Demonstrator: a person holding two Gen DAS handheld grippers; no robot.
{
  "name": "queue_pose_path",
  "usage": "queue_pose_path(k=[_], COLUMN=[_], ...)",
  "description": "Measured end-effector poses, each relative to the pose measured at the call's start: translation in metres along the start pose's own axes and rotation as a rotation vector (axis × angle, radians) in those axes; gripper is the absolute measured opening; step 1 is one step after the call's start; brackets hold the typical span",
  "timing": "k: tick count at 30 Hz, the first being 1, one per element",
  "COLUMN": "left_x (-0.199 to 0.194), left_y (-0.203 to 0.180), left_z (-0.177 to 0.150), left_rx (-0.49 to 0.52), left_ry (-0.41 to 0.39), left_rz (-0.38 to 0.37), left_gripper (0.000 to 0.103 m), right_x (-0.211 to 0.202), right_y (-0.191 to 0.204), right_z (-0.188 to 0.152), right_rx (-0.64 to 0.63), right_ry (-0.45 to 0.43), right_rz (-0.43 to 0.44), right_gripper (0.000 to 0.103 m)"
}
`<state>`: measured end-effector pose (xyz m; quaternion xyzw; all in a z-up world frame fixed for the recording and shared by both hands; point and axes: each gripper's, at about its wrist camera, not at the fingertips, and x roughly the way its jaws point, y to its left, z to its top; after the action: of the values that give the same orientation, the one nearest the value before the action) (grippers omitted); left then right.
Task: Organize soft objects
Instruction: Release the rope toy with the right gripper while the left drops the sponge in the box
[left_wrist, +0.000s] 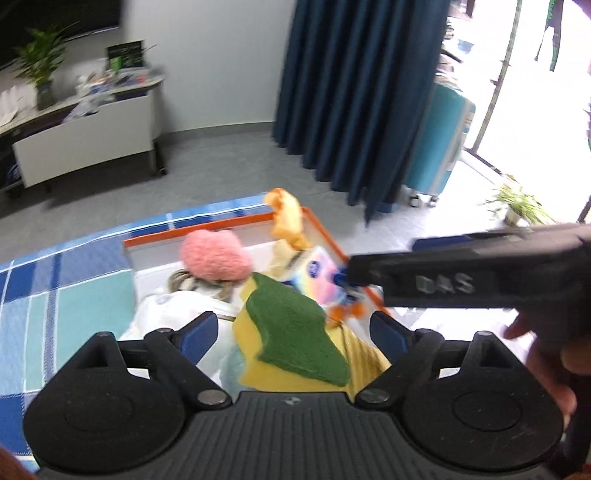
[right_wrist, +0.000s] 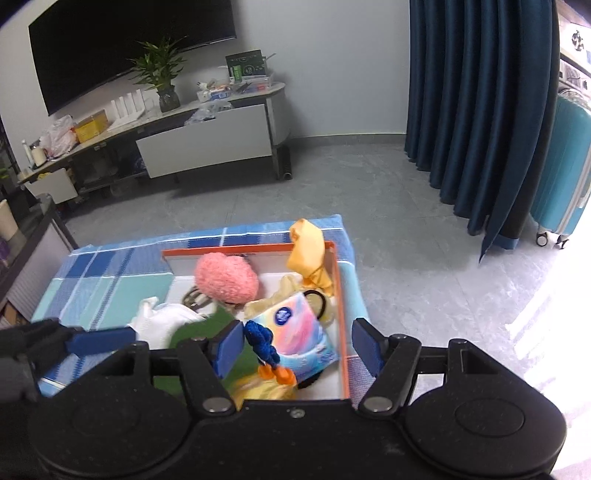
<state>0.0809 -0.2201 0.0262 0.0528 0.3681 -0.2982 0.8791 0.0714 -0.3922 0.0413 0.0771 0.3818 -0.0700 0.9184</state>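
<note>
An orange-rimmed white box (right_wrist: 338, 284) sits on a blue checked cloth (right_wrist: 110, 280) and holds several soft things: a pink fluffy ball (right_wrist: 226, 278), a yellow cloth (right_wrist: 308, 251), a pastel tissue pack (right_wrist: 295, 328), a white cloth (right_wrist: 162, 321), a blue knitted toy with orange feet (right_wrist: 264, 345) and a yellow sponge with a green scrub face (left_wrist: 295, 339). My left gripper (left_wrist: 293, 330) is open above the sponge, which lies between its fingers, untouched. My right gripper (right_wrist: 295, 347) is open over the box's near right part, around the blue toy. It shows side-on in the left wrist view (left_wrist: 461, 273).
A low TV stand (right_wrist: 207, 144) with a plant (right_wrist: 162, 74) and clutter stands against the far wall under a dark screen (right_wrist: 122, 48). Dark blue curtains (right_wrist: 476, 110) and a teal suitcase (right_wrist: 561, 173) are at the right. Grey floor (right_wrist: 332, 184) surrounds the cloth-covered surface.
</note>
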Motion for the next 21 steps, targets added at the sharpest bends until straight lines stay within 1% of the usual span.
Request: queue_pose_path(k=[3,6,7,9,12,13,15,16,18,21], left_x=[-0.003,-0.001,-0.001,0.001,0.006,0.006,0.003,0.003,0.002,-0.006], left_y=[-0.003,-0.004,-0.002,0.006,0.020,0.023,0.028,0.029,0.028,0.025], left_z=[-0.005,-0.004,-0.003,0.000,0.002,0.002,0.002,0.002,0.003,0.001], left_rx=[-0.007,-0.016,-0.028,-0.072,-0.119,-0.134,-0.162,-0.172,-0.178,-0.170], left_ry=[-0.020,-0.046,-0.052,-0.067,-0.047,-0.042,-0.055,-0.048,-0.022,-0.031], left_rz=[-0.049,-0.011,0.009,0.098,0.179,0.190,0.184,0.189,0.176,0.175], left_gripper=[0.092,0.092,0.092,0.092,0.091,0.091,0.091,0.091,0.091,0.091], right_x=[-0.004,-0.011,-0.015,-0.025,-0.042,-0.046,-0.051,-0.053,-0.055,-0.052], right_y=[0.005,0.010,0.012,0.014,0.009,0.005,0.002,0.001,0.001,-0.002], right_z=[-0.001,-0.001,-0.002,-0.004,-0.006,-0.006,-0.008,-0.010,-0.012,-0.016], right_rx=[0.012,0.027,0.025,0.008,0.021,0.029,0.029,0.026,0.014,0.026], right_ry=[-0.002,0.004,0.002,-0.001,-0.028,-0.031,-0.021,-0.020,-0.022,-0.016], right_rz=[0.042,0.099,0.111,0.116,0.132,0.134,0.140,0.142,0.122,0.138], right_gripper=[0.078,0.078,0.078,0.078,0.078,0.078,0.078,0.079,0.079,0.079])
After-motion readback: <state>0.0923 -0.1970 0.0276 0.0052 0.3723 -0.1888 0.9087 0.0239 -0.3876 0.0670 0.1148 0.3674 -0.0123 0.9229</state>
